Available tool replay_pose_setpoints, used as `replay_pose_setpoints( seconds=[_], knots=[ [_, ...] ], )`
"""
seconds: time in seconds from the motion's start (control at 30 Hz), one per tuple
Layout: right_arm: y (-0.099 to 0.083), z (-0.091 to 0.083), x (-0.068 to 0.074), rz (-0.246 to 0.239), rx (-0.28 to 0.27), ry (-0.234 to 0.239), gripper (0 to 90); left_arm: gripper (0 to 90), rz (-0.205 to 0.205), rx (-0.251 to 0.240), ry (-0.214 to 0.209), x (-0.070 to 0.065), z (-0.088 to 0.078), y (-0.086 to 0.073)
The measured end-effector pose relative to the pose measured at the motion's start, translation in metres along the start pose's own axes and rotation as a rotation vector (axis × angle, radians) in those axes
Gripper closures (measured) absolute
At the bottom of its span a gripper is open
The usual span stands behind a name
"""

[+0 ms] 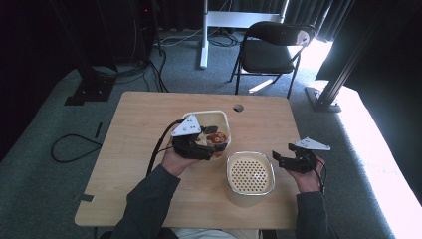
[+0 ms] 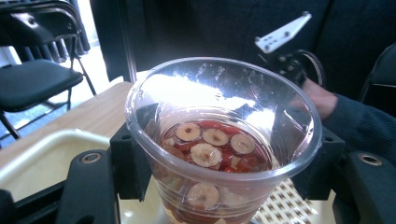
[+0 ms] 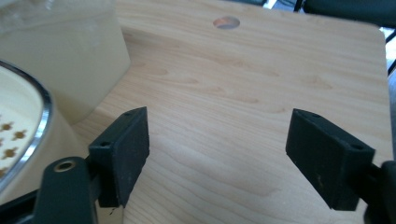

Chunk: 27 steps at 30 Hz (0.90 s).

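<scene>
High view gives us the left claw (image 1: pixel 211 141) pinching a clear plastic cup (image 1: pixel 217 138) over the cream tub (image 1: pixel 213 117) near the middle of the wooden worktop (image 1: pixel 139 134). Through the left gripper view we see its jaws pressed on both sides of the cup (image 2: pixel 223 140), which holds red fruit and pale round slices (image 2: pixel 205 154). Our right claw (image 3: pixel 217 158) is spread wide over bare wood, beside the perforated cream container (image 1: pixel 250 174).

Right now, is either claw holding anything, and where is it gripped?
The left claw holds a clear cup of sliced dates, squeezed by its side walls. The right claw is open and empty.
</scene>
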State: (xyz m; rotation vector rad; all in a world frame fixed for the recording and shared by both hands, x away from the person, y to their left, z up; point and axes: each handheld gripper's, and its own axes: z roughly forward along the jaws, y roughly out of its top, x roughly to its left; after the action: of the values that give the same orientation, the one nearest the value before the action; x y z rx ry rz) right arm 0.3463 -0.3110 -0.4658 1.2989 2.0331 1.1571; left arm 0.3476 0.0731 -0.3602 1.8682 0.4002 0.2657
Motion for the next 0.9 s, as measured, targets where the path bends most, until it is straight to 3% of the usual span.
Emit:
replay_pose_setpoints(
  seconds=[0.43, 0.53, 0.7, 0.9],
  knots=[
    [0.008, -0.011, 0.006, -0.014, -0.034, 0.023, 22.7, 34.7, 0.036, -0.010, -0.035, 0.007, 0.043, 0.039],
    [0.012, -0.014, 0.009, -0.024, -0.054, 0.051, 24.4, 34.7, 0.055, -0.008, -0.043, 0.003, 0.056, 0.046],
    [0.016, -0.020, 0.020, -0.073, -0.093, 0.102, 29.8, 34.7, 0.050, -0.015, -0.065, -0.003, 0.079, 0.053],
    [0.024, -0.024, 0.039, -0.104, -0.127, 0.181, 26.5, 34.7, 0.053, -0.023, -0.085, -0.010, 0.102, 0.056]
  ],
)
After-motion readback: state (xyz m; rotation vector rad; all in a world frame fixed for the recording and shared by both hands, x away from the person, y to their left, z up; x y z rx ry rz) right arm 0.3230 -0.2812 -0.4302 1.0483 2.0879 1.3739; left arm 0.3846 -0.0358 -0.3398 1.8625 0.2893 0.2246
